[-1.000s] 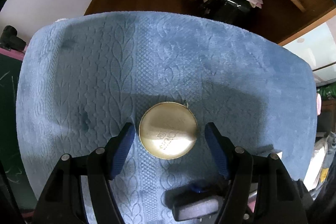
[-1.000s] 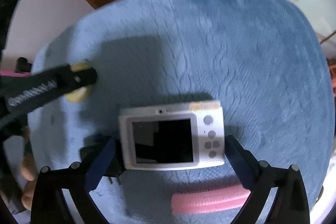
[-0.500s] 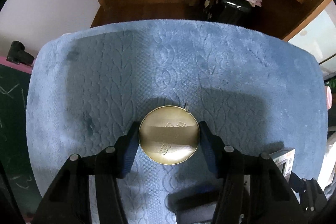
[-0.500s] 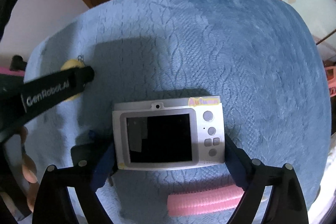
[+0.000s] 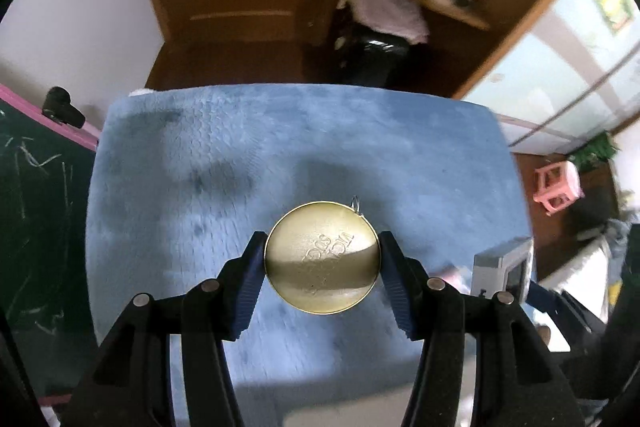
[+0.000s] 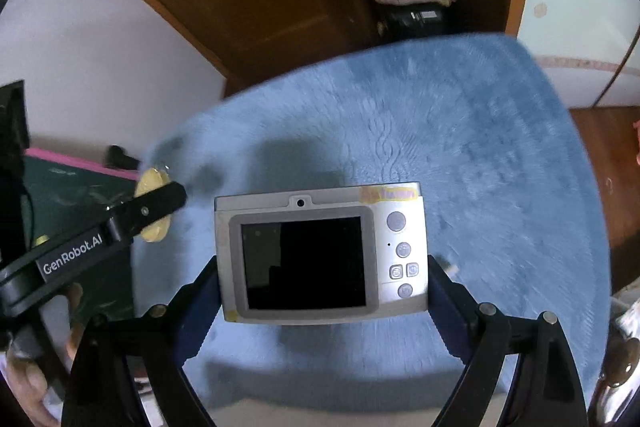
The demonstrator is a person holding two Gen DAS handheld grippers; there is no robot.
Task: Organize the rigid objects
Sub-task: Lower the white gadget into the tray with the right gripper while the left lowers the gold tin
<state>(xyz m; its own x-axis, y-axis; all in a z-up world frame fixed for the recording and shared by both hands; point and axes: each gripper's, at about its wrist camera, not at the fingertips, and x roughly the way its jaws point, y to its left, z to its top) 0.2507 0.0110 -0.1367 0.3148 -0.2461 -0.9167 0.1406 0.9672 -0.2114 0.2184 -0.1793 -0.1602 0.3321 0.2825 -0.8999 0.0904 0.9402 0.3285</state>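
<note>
Your left gripper (image 5: 322, 263) has its jaws clamped on the brass disc (image 5: 322, 262), centre frame above the blue surface (image 5: 168, 211). Your right gripper (image 6: 322, 273) grips the silver camera (image 6: 320, 253) by both ends, seemingly lifted off it, though blur obscures this.

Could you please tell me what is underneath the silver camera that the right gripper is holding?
Below the camera only the blue blanket and a shadow show. The patch straight behind its body is covered.

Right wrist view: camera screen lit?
No, the camera gripped in the right tongs shows a plain black screen.
</note>
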